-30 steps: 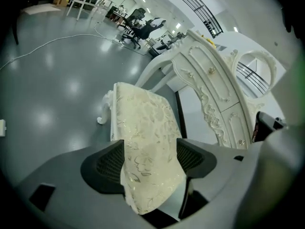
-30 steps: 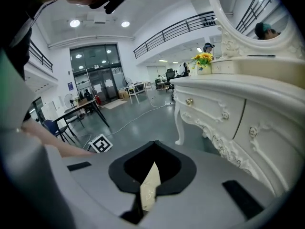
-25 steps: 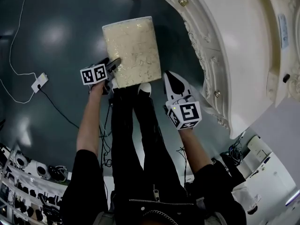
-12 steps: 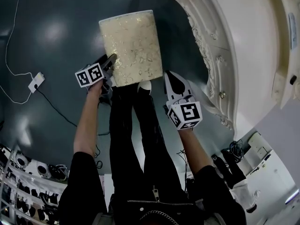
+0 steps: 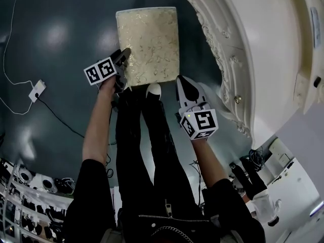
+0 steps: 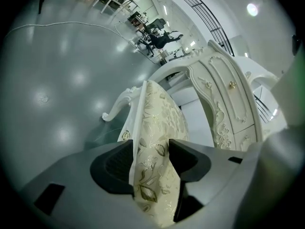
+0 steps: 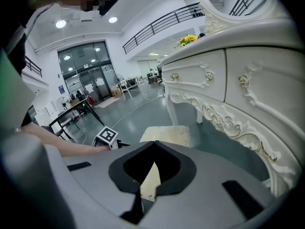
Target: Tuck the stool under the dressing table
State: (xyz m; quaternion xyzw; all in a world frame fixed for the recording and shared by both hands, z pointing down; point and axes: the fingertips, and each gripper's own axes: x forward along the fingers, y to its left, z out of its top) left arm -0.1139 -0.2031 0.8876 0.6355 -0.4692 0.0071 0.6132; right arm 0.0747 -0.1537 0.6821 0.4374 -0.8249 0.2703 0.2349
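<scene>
My left gripper (image 5: 123, 54) has just been closing its 2 jaws, now clamping the stool (image 5: 151, 42) at its 9 o'clock edge. My right gripper (image 5: 185, 85) is pinched together, empty. The table (image 5: 263, 49) stands at 3 o'clock.

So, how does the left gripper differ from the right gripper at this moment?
The left gripper grips the edge of the stool, which sits between its jaws; they have just been closing. The right gripper is shut on nothing. The left gripper touches the stool. The right gripper hangs clear of it, nearer the dressing table. Both point forward and down.
</scene>
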